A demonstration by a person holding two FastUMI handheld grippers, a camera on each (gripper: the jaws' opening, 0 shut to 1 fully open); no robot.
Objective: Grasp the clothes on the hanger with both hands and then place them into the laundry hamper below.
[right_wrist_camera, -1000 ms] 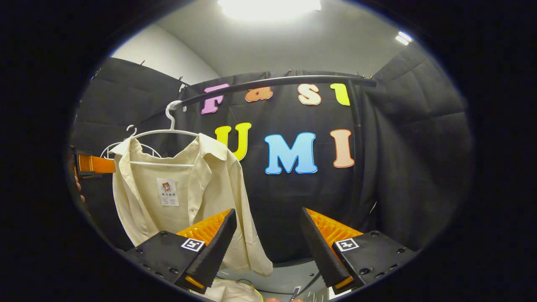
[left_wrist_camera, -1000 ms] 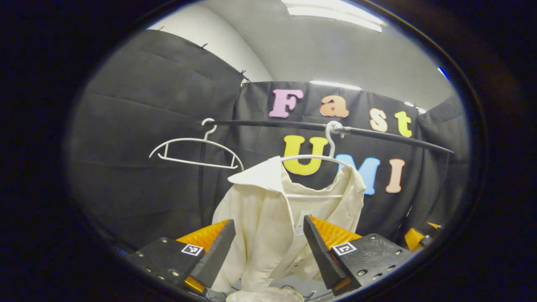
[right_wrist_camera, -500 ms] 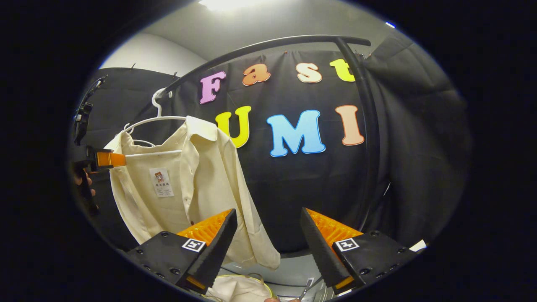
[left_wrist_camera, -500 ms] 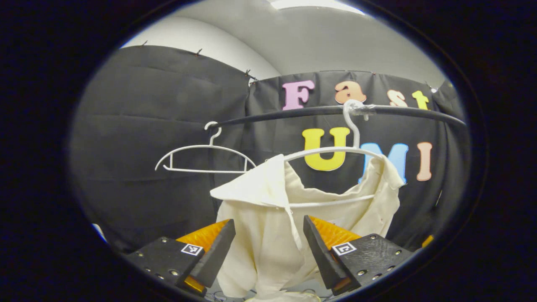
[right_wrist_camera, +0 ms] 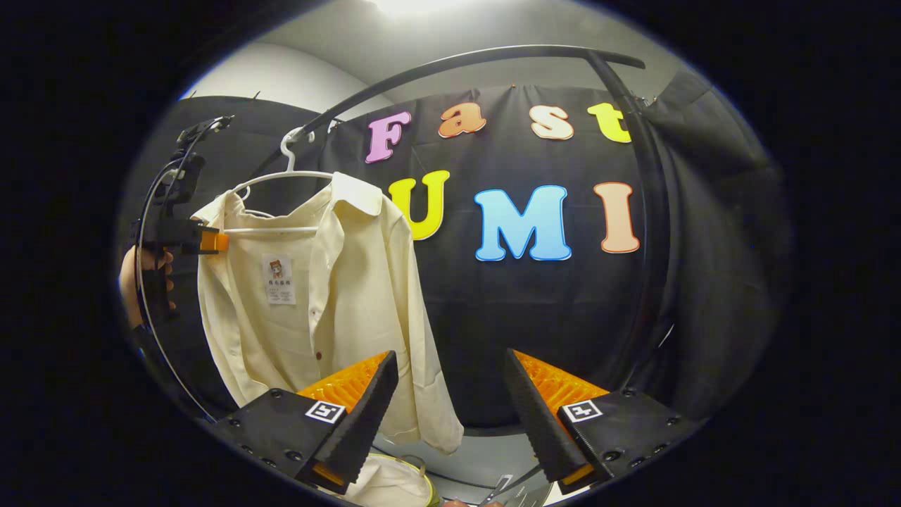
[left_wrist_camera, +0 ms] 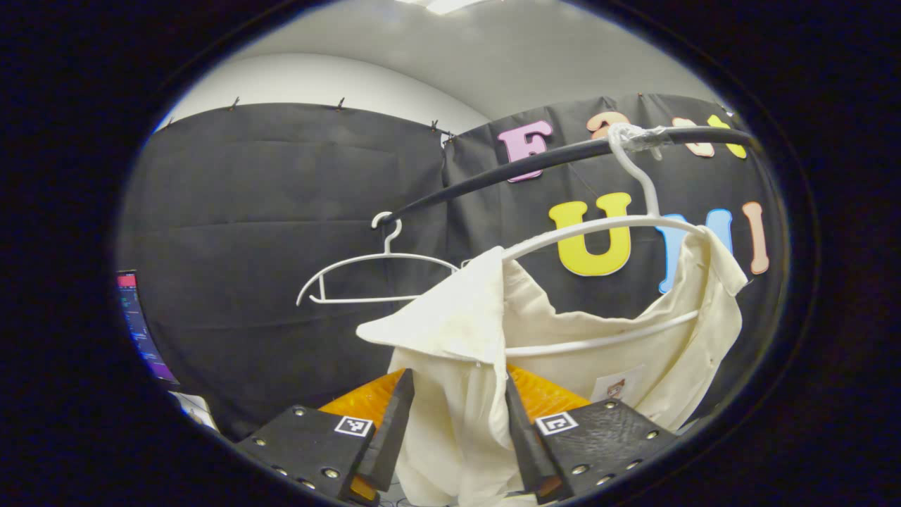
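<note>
A cream shirt (left_wrist_camera: 486, 352) hangs on a white hanger (left_wrist_camera: 598, 229) from a black rail (left_wrist_camera: 535, 162) as 2 handheld grippers work at it. In the left gripper view, the left gripper (left_wrist_camera: 456, 436) has its fingers narrowed around the shirt's front edge below the collar, cloth filling the gap between them; whether both fingers press on the fabric cannot be told. In the right gripper view, the right gripper (right_wrist_camera: 450, 415) stands with fingers wide apart and nothing between them, the shirt (right_wrist_camera: 317, 296) hanging up and to its left, its left finger overlapping the hem. The same view shows the left gripper (right_wrist_camera: 211, 241) at the shirt's far shoulder, held by a hand (right_wrist_camera: 137, 274). Below, between the right gripper's fingers, the rim of the laundry hamper (right_wrist_camera: 394, 482) shows pale cloth inside. A 2nd, bare hanger (left_wrist_camera: 373, 278) hangs farther along the rail, well apart from the shirt.
</note>
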